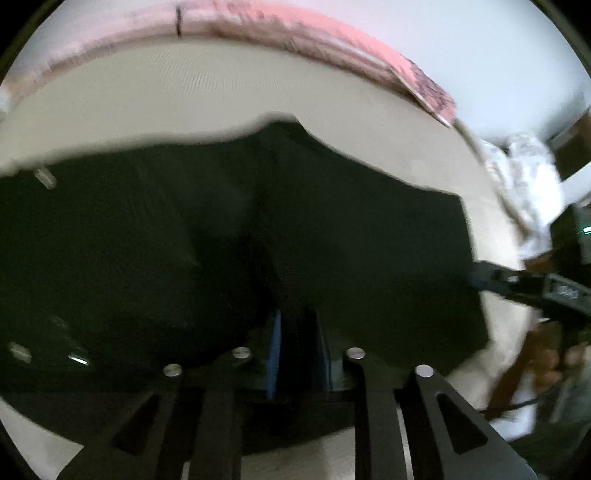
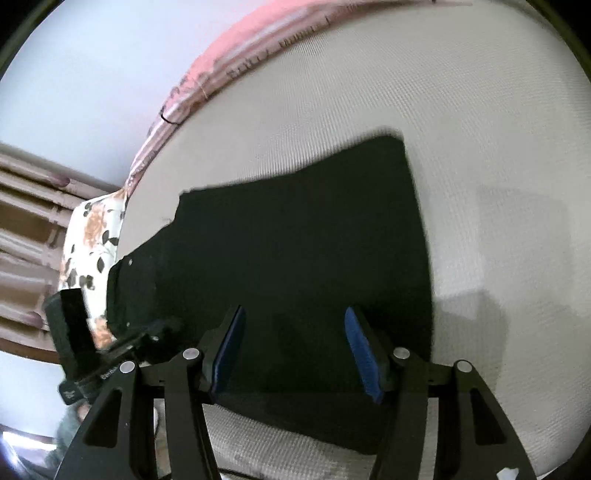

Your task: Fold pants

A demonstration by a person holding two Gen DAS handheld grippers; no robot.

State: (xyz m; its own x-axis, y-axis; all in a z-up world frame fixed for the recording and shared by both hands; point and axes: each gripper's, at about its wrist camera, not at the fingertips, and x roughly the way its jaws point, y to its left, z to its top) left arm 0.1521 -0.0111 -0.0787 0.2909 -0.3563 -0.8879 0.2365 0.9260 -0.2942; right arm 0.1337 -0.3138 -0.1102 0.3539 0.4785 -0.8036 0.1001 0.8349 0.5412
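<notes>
The black pants (image 1: pixel 258 229) lie folded on a cream bed sheet (image 1: pixel 147 96). My left gripper (image 1: pixel 299 332) is shut on the pants, with black fabric pinched between its blue pads and draped in front of the camera. In the right wrist view the pants (image 2: pixel 295 240) lie flat as a dark block. My right gripper (image 2: pixel 295 332) is open and empty, its blue pads (image 2: pixel 360 350) wide apart just above the near part of the pants. The left gripper (image 2: pixel 147 332) shows at the pants' left edge there. The right gripper (image 1: pixel 495 277) shows at the right edge in the left wrist view.
A pink bed border (image 1: pixel 295 29) runs along the far edge of the sheet against a pale wall. A floral pillow (image 2: pixel 92 236) lies at the left end of the bed. Bare cream sheet (image 2: pixel 498 147) stretches to the right of the pants.
</notes>
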